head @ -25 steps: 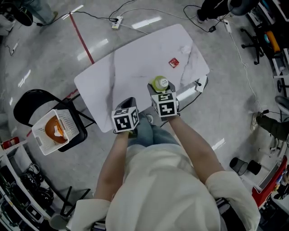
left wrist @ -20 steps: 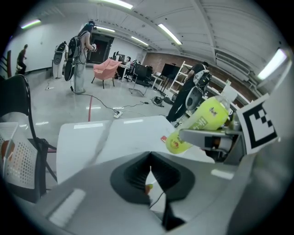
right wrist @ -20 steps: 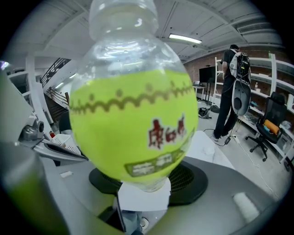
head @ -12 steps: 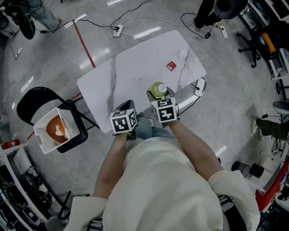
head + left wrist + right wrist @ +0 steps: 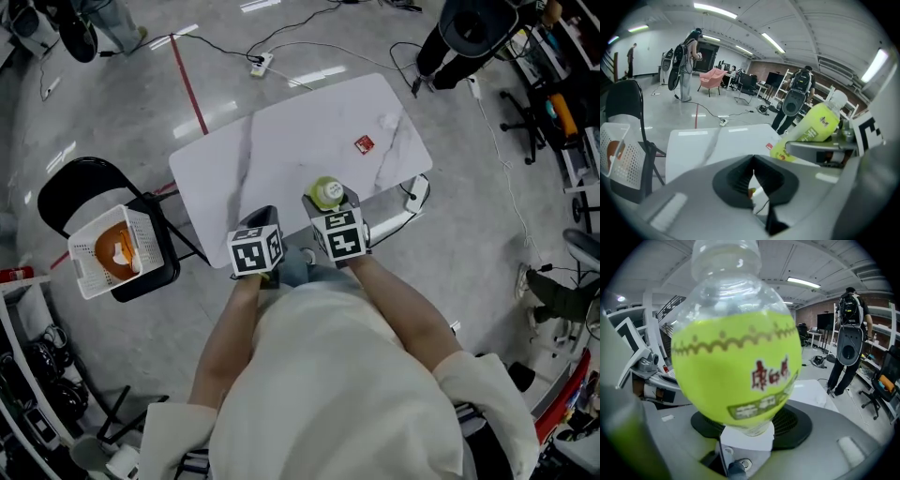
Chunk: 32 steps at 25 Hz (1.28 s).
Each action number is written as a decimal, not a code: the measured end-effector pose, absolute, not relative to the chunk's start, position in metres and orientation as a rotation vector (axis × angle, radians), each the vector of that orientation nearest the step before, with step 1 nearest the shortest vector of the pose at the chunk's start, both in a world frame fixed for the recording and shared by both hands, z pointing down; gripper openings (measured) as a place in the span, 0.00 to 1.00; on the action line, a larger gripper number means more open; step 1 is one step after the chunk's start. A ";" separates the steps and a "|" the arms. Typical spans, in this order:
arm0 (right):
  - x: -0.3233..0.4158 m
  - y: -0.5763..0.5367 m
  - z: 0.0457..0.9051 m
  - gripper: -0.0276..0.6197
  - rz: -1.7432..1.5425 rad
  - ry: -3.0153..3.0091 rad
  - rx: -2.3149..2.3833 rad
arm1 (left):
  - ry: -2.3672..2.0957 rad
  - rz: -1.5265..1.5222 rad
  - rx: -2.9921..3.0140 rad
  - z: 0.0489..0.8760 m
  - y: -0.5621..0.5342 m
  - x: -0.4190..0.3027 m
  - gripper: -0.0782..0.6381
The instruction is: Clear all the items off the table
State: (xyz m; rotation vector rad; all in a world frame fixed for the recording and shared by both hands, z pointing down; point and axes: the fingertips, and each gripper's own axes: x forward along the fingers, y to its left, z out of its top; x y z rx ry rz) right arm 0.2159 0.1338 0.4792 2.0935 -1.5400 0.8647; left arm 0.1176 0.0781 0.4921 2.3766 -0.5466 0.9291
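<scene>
Both forearms reach forward, tools angled down at the near edge of the table (image 5: 281,141). The left gripper (image 5: 753,172) is shut and empty. The right gripper (image 5: 330,201) clamps a green bottle (image 5: 736,366) over that edge. A white basket (image 5: 145,239) on a chair (image 5: 70,192) holds something orange (image 5: 111,255).

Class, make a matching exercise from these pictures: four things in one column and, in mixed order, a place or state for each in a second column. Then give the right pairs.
Things:
1. bottle
2. red packet
3. basket
4. left hand-held gripper

Places or states:
A. on the chair
B. shut, with nothing between its jaws
C. held in the right hand-held gripper
D. lying on the table

Pairs: 1-C, 2-D, 3-A, 4-B
</scene>
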 end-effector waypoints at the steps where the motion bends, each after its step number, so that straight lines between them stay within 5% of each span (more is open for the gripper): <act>1: 0.211 0.131 0.479 0.44 0.859 -1.557 2.078 | -0.563 0.921 2.372 0.492 0.076 0.114 0.12; 32: -0.046 -0.053 0.460 0.44 0.685 -1.959 1.637 | -1.088 0.735 2.120 0.481 -0.073 -0.169 0.12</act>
